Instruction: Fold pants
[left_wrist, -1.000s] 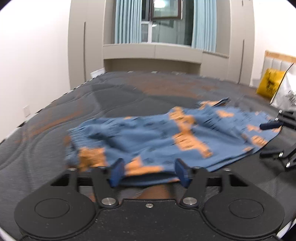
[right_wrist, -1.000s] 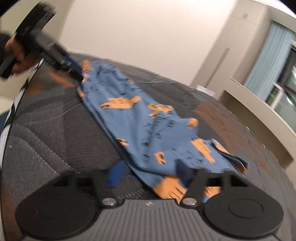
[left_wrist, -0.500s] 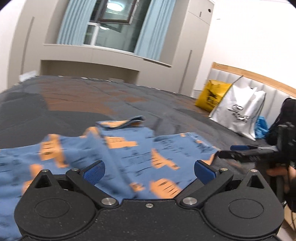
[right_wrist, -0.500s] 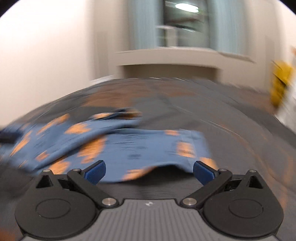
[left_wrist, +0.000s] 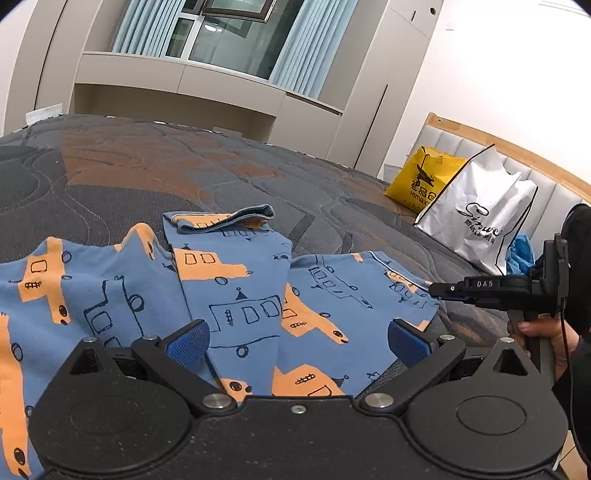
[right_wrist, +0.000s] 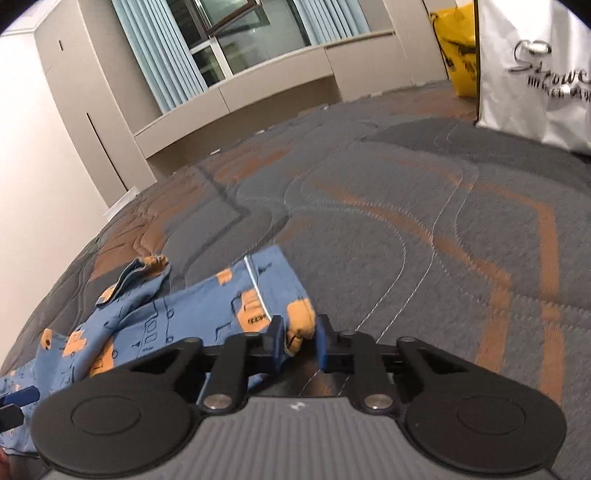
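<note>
Blue pants (left_wrist: 236, 295) with orange vehicle prints lie spread on the dark quilted bed (left_wrist: 147, 166). My left gripper (left_wrist: 297, 341) is open, its blue pads wide apart, just above the near edge of the pants. My right gripper (right_wrist: 300, 341) is shut on the orange-printed corner of a pant leg (right_wrist: 299, 317) at the bed surface. It also shows in the left wrist view (left_wrist: 443, 288), pinching the cuff at the right end of the pants (right_wrist: 184, 317). A far cuff (left_wrist: 225, 218) is flipped over.
A white shopping bag (left_wrist: 480, 218) and a yellow bag (left_wrist: 421, 184) stand on the bed by the headboard (left_wrist: 517, 155), to the right. A blue bag (left_wrist: 521, 251) sits behind the white one. Cabinets and a curtained window (left_wrist: 221, 37) lie beyond the bed.
My left gripper swung right along the pants and opened wide. My right gripper swung round to the pant-leg end and closed on the cuff corner.
</note>
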